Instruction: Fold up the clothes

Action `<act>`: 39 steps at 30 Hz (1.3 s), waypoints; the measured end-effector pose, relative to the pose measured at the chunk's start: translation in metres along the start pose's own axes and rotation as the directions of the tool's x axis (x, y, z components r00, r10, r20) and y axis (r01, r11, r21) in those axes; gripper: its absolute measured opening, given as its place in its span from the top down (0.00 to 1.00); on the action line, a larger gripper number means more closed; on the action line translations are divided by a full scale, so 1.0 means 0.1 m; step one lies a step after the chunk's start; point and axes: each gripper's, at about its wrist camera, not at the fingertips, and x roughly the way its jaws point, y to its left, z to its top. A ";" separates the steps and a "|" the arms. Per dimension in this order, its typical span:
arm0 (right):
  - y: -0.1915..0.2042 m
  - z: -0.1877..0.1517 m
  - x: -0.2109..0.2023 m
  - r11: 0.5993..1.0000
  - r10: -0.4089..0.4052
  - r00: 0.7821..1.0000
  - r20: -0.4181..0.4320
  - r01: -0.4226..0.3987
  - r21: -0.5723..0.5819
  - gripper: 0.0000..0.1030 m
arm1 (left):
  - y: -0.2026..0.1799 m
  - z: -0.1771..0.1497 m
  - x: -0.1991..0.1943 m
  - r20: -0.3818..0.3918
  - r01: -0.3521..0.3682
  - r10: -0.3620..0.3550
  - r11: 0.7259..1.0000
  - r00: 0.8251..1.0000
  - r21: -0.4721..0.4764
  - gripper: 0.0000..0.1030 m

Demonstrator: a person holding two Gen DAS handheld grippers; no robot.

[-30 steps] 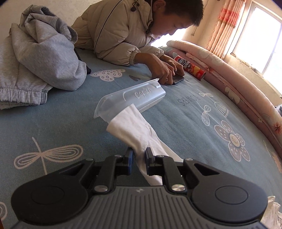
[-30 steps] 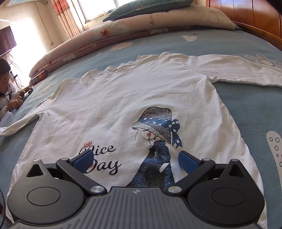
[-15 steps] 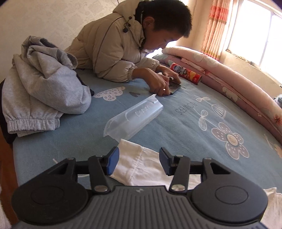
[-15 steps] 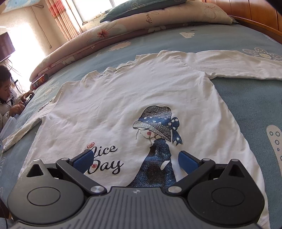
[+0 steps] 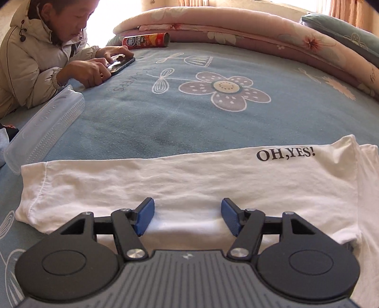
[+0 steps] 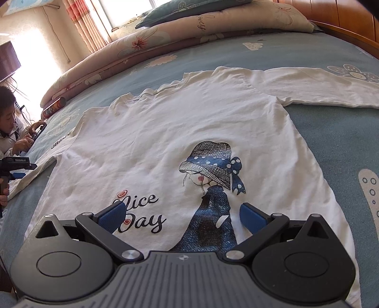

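Observation:
A white long-sleeved shirt (image 6: 165,132) with a girl-in-hat print and "Nice Day" lies flat, front up, on the blue flowered bedspread (image 6: 331,147). Its left sleeve (image 5: 189,177), printed "OH,YES!", lies stretched out flat across the left wrist view. My left gripper (image 5: 188,218) hovers over the sleeve's near edge. Its jaws are opening and no cloth is between the blue pads. My right gripper (image 6: 182,216) stands open above the shirt's lower front, over the print, holding nothing. The other sleeve (image 6: 319,87) reaches out to the right.
A person in a beige jacket (image 5: 30,64) leans on the bed's edge over a phone (image 5: 120,64). A clear plastic case (image 5: 47,125) lies just beyond the sleeve's cuff. A crisp can (image 5: 146,40), a rolled quilt (image 5: 236,28) and a wooden headboard (image 6: 343,21) border the bed.
My left gripper has let go of the sleeve, opened and swung round to the right. The sleeve, lifted before, now lies flat. The right gripper has stayed open in place.

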 end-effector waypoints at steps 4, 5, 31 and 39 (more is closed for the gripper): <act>-0.01 0.01 0.01 1.000 0.007 1.000 -0.006 -0.007 0.008 0.00 | 0.12 0.12 0.22 0.014 0.005 -0.004 0.997 1.000 -0.082 0.18; -0.01 0.01 0.01 1.000 0.007 1.000 -0.007 -0.007 0.007 0.00 | 0.12 0.16 0.27 0.016 -0.002 0.003 0.997 1.000 -0.083 0.16; -0.04 0.01 -0.01 0.998 0.030 0.999 -0.018 -0.029 0.047 0.00 | 0.17 0.07 0.16 -0.011 0.019 -0.020 0.995 1.000 -0.096 0.06; -0.07 0.02 -0.03 0.996 0.045 0.999 -0.021 -0.044 0.072 0.00 | 0.05 -0.08 -0.43 0.113 0.063 -0.065 0.998 0.991 0.018 0.10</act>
